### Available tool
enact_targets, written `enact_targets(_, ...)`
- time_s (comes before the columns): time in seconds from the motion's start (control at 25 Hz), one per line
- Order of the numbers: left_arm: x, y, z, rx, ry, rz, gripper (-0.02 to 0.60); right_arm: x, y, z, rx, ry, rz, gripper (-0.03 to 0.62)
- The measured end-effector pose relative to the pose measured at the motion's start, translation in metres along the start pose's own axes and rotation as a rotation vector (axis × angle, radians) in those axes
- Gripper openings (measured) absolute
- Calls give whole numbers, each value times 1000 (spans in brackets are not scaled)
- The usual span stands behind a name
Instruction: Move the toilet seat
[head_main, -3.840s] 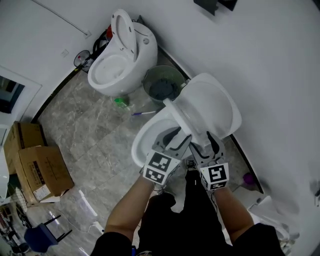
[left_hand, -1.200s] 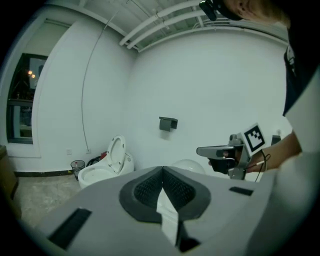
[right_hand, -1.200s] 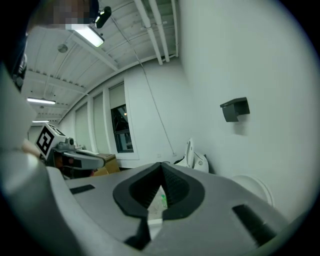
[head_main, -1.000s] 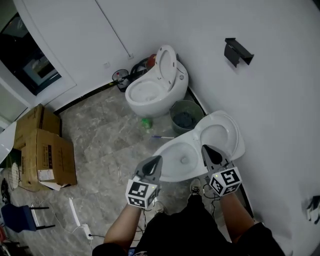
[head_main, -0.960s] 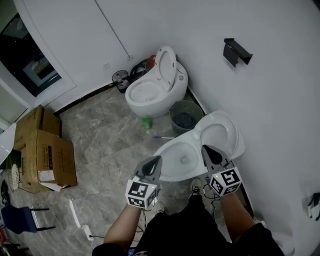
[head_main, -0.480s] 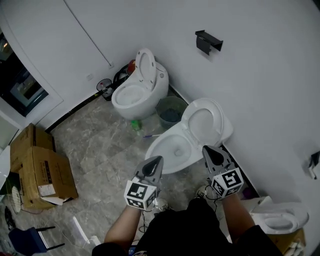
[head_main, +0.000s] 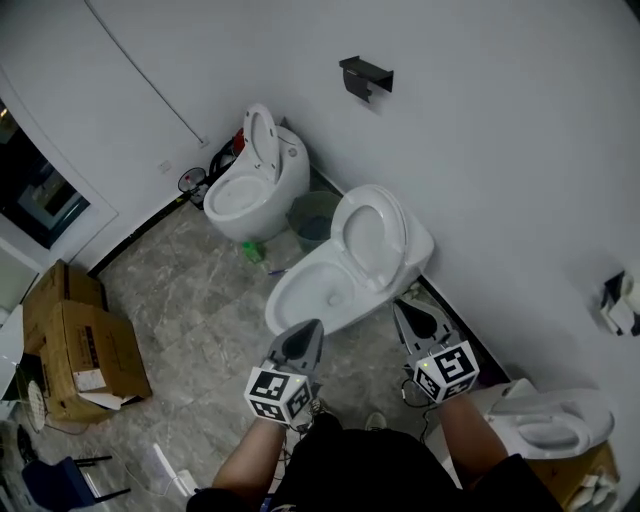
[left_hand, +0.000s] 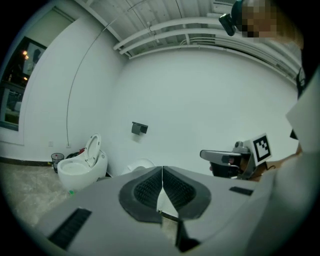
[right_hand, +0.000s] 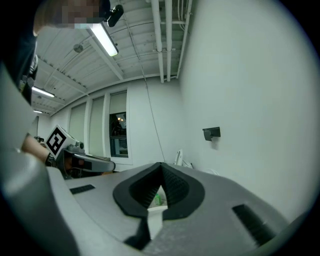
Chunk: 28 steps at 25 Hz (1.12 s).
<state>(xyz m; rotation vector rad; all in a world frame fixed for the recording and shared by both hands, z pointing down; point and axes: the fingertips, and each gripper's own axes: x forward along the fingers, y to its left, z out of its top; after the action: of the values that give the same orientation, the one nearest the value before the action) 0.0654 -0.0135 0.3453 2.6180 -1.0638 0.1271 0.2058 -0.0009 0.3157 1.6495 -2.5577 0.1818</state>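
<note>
Nearest, the left tool (head_main: 312, 328) and right tool (head_main: 400, 310) are held side by side, well apart, each with jaws pressed together on nothing. Just ahead, between them, a toilet (head_main: 300, 295) stands open, its seat (head_main: 368, 235) raised toward the wall, clear of both tools. Beyond sit a bin (head_main: 312, 215), a second toilet (head_main: 240, 190) and a wall holder (head_main: 365, 75).

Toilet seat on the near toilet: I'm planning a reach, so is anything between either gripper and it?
Nothing visible. The raised toilet seat leans toward the wall; the left gripper and right gripper, both shut and empty, face it with only the open bowl low between.
</note>
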Motion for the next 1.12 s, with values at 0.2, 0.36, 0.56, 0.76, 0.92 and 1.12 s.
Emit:
enact_targets(0.2, -5, -65, -26, 46, 29, 37, 6, -55, -19, -30, 14, 26, 36, 6)
enact_targets(0.36, -28, -86, -39, 54, 38, 80, 6, -73, -13, -44, 42, 42, 69, 6)
enact_targets(0.56, -63, -90, -51, 54, 59, 133, 6, -74, 15, -50, 45, 46, 133, 6)
enact_targets(0.76, -115, -71, -49, 49, 26, 177, 6, -64, 72, -49, 39, 49, 184, 6)
enact_targets(0.92, -167, -43, -43, 33, -39, 219, 6, -59, 130, -48, 7, 63, 215, 6)
enact_targets(1.12, -229, -6, -35, 16, -71, 246, 6, -54, 199, -40, -18, 64, 220, 6)
